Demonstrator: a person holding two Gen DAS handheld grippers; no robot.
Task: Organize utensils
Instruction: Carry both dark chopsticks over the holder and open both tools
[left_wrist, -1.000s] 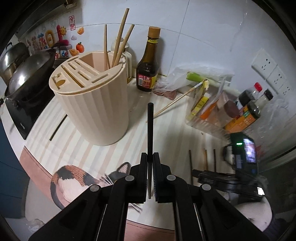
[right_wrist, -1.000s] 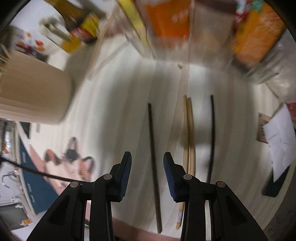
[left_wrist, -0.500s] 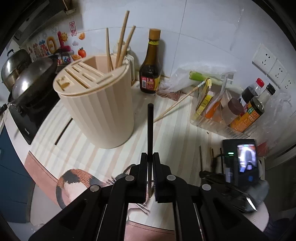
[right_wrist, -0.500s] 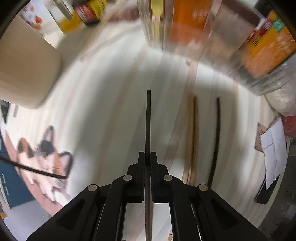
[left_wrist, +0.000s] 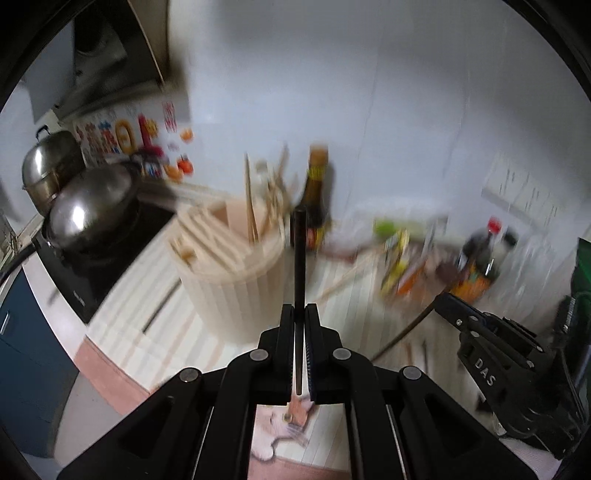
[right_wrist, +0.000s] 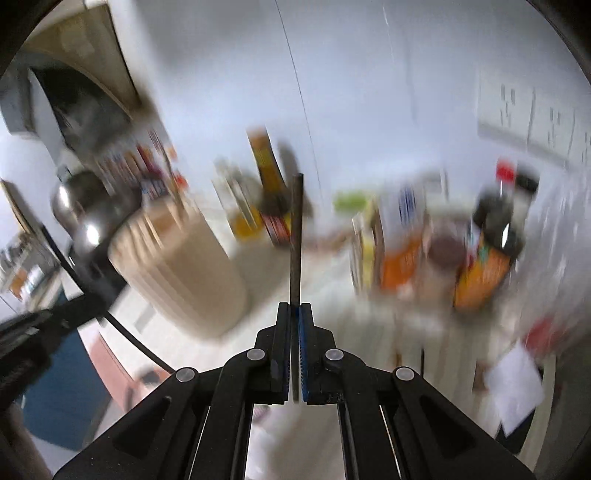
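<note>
A thin, stiff, light black chopstick (left_wrist: 298, 258) is pinched near its end in the left tongs (left_wrist: 299, 347); another chopstick (right_wrist: 296, 236) is likewise clamped in the right tongs (right_wrist: 295, 343), likely prone to pivoting.

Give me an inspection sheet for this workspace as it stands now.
Surface: striped pale counter, cat picture near its front edge.
Job's things: beige ribbed utensil holder holding wooden chopsticks; one dark chopstick in the left gripper, another dark chopstick in the right gripper.
Clutter: dark sauce bottle, blurred packets and red-capped bottle.
Grippers: both shut on chopsticks pointing forward.
Cables: black cable at left.
Surroundings: steel wok on black hob, white tiled wall.
</note>
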